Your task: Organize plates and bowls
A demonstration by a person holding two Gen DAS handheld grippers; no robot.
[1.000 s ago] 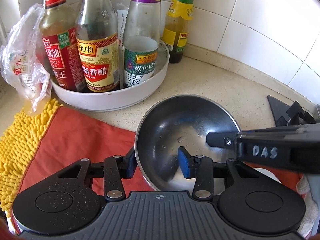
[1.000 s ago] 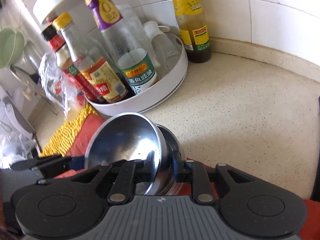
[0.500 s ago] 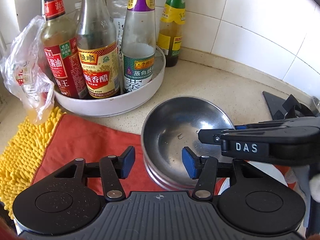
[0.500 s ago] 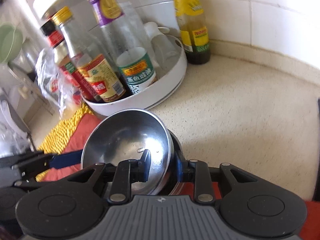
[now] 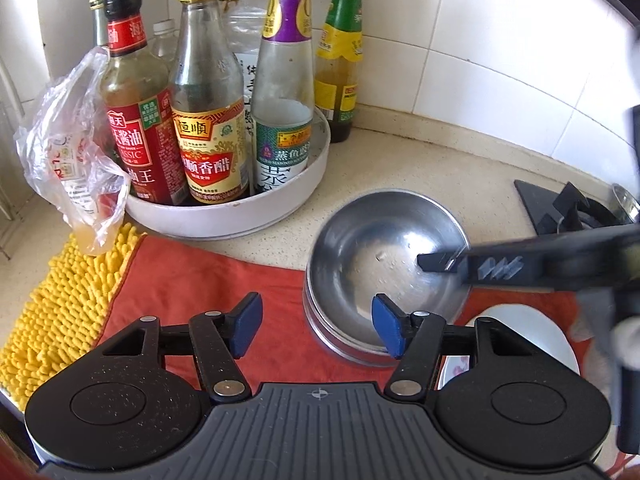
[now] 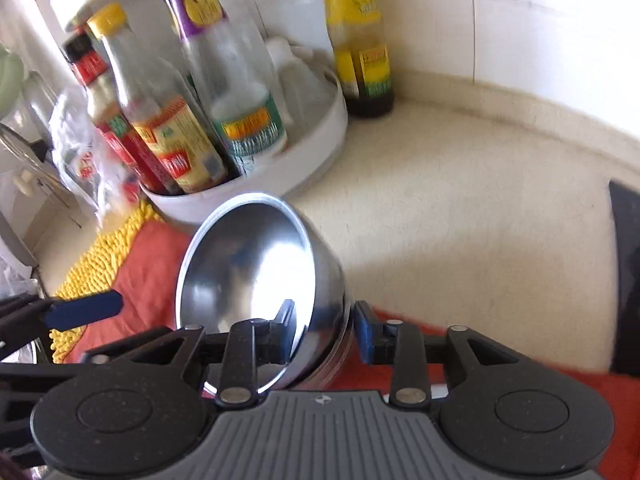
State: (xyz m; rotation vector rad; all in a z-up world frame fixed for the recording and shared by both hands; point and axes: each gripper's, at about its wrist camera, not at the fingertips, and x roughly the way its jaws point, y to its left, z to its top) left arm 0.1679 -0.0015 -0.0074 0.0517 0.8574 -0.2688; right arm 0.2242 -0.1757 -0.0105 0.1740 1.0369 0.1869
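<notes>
Steel bowl [image 6: 256, 280] wall between right gripper [image 6: 326, 330] spread jaws, left gripper [image 5: 316, 330] jaws spread, empty

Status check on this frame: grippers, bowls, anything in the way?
Left gripper open, empty. Right gripper open, jaws astride the rim of the top steel bowl. Bowls nested on the red cloth. White bottle tray close behind.

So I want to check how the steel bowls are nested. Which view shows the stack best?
The left wrist view: the steel bowl stack shows whole, top bowl's inside open, lower rims visible beneath. In the right wrist view, the stack is close, blurred and partly hidden by the right gripper, open astride the rim.
</notes>
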